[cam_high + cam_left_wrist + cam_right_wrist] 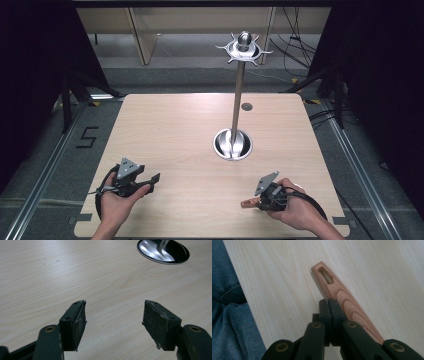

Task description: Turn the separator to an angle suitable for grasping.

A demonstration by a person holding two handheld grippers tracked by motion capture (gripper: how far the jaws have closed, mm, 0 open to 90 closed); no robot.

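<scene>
Black jaws of the right tool (329, 302) sit pressed together, gripping nothing, and the wooden utensil handle (342, 297) lies on the table (190, 125) just to their right, its long axis running toward the upper left of the right gripper view. Left tool (113, 315) is spread wide and empty, well apart from the handle, so the right hand (295, 207) is nearer

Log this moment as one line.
left gripper: open, over bare table | right gripper: shut, empty, beside wooden handle lying flat | stand: upright mid-table
</scene>
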